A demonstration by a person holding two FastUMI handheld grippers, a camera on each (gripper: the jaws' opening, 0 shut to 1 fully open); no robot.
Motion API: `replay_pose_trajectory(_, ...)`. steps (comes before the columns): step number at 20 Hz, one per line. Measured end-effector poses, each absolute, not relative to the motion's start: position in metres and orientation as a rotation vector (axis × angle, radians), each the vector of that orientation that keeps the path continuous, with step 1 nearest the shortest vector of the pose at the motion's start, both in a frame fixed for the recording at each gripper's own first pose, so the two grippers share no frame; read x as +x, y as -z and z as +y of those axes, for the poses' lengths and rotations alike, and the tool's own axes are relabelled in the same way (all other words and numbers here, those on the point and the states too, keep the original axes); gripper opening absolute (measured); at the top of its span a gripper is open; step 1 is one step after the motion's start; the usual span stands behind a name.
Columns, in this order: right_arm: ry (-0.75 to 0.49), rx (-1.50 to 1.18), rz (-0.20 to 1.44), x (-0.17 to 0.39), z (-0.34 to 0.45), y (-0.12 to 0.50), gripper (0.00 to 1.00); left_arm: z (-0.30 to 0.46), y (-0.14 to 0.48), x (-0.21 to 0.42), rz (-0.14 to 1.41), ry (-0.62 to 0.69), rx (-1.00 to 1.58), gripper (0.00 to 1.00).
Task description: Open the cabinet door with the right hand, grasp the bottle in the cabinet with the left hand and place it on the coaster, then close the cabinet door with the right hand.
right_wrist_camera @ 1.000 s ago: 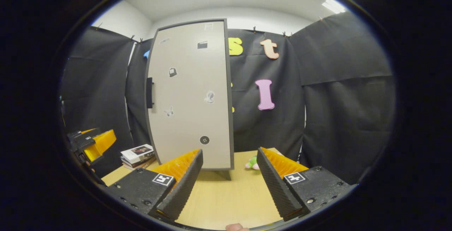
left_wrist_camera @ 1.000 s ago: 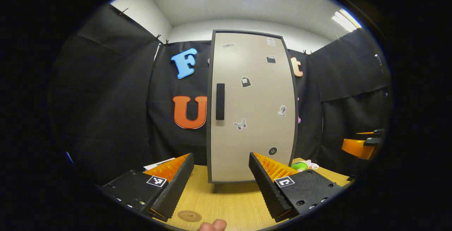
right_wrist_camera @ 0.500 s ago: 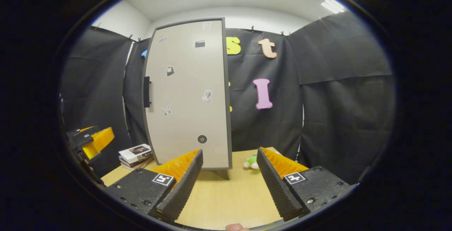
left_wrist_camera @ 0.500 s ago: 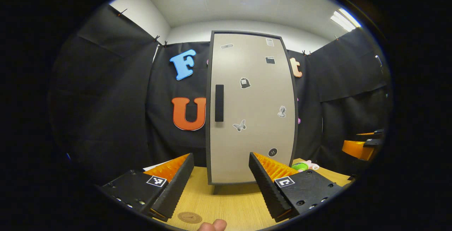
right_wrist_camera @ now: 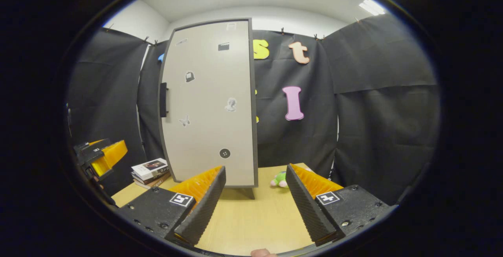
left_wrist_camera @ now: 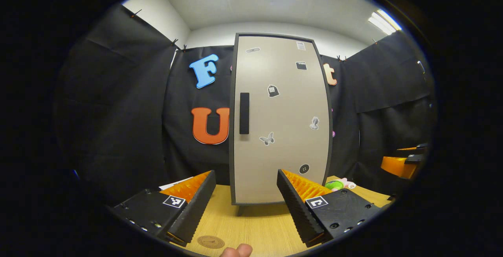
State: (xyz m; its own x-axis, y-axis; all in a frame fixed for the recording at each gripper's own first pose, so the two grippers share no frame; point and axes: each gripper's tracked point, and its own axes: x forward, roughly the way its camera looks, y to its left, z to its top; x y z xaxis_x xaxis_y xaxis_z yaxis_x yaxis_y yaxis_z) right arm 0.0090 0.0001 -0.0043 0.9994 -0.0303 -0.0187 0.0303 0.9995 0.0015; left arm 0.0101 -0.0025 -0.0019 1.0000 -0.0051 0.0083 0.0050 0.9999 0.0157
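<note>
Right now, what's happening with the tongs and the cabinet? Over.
Left tongs open, empty. Right tongs open, empty. Cabinet door shut, handle untouched. Nothing in the way.

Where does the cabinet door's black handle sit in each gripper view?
Left gripper view: the handle stands upright near the cabinet door's left edge, just left of picture centre.
Right gripper view: the handle shows edge-on at the door's left edge, in the picture's left half.
Shared landmark: the round black sticker low on the door.
</note>
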Motion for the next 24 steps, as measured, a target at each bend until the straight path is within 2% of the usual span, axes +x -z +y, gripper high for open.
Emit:
replay_pose_trajectory(1, 0.021, 0.0, 0.019, 0.01, 0.002, 0.004, 0.99, -0.004, 0.005, 0.008, -0.004, 0.007, 0.016, 0.95)
replay_pose_trajectory(2, 0.007, -0.004, 0.019, 0.011, 0.004, 0.003, 0.94, -0.005, 0.006, 0.006, 0.0, 0.01, 0.015, 0.95)
replay_pose_trajectory(4, -0.04, -0.016, -0.002, 0.02, 0.02, -0.008, 0.94, -0.006, 0.008, 0.003, 0.003, 0.011, 0.012, 0.95)
replay_pose_trajectory(5, -0.07, -0.021, -0.009, 0.028, 0.028, -0.012, 0.99, -0.007, 0.009, 0.0, 0.003, 0.01, 0.003, 0.95)
replay_pose_trajectory(6, -0.084, -0.018, -0.007, 0.036, 0.03, -0.012, 0.94, -0.009, 0.01, -0.002, 0.002, 0.016, -0.005, 0.95)
replay_pose_trajectory(9, -0.16, 0.001, -0.006, 0.059, 0.053, -0.025, 0.94, -0.01, 0.011, -0.01, 0.004, 0.019, -0.007, 0.95)
replay_pose_trajectory(10, -0.193, -0.002, -0.011, 0.068, 0.065, -0.034, 0.99, -0.01, 0.011, -0.013, 0.005, 0.019, -0.004, 0.95)
replay_pose_trajectory(12, -0.267, -0.009, -0.029, 0.081, 0.093, -0.051, 0.99, -0.01, 0.014, -0.016, 0.009, 0.017, 0.006, 0.95)
replay_pose_trajectory(13, -0.305, -0.011, -0.036, 0.088, 0.11, -0.058, 0.95, -0.009, 0.014, -0.017, 0.009, 0.015, 0.012, 0.95)
replay_pose_trajectory(15, -0.368, -0.02, -0.052, 0.104, 0.142, -0.073, 0.99, -0.008, 0.014, -0.02, 0.007, 0.012, 0.021, 0.95)
replay_pose_trajectory(16, -0.387, -0.026, -0.055, 0.114, 0.156, -0.079, 0.94, -0.008, 0.014, -0.022, 0.005, 0.011, 0.022, 0.95)
replay_pose_trajectory(17, -0.406, -0.028, -0.056, 0.122, 0.17, -0.084, 0.94, -0.008, 0.013, -0.023, 0.002, 0.011, 0.023, 0.95)
replay_pose_trajectory(19, -0.442, -0.028, -0.06, 0.137, 0.196, -0.095, 0.99, -0.007, 0.013, -0.026, 0.0, 0.007, 0.028, 0.95)
replay_pose_trajectory(21, -0.45, -0.029, -0.065, 0.153, 0.216, -0.104, 0.99, -0.004, 0.014, -0.027, 0.004, 0.0, 0.036, 0.95)
replay_pose_trajectory(22, -0.457, -0.034, -0.066, 0.16, 0.226, -0.107, 0.94, -0.004, 0.014, -0.028, 0.005, 0.0, 0.035, 0.95)
replay_pose_trajectory(23, -0.466, -0.045, -0.065, 0.169, 0.237, -0.11, 0.99, -0.004, 0.013, -0.029, 0.004, 0.002, 0.033, 0.95)
replay_pose_trajectory(24, -0.473, -0.056, -0.058, 0.178, 0.248, -0.11, 0.94, -0.003, 0.013, -0.03, 0.005, 0.002, 0.03, 0.95)
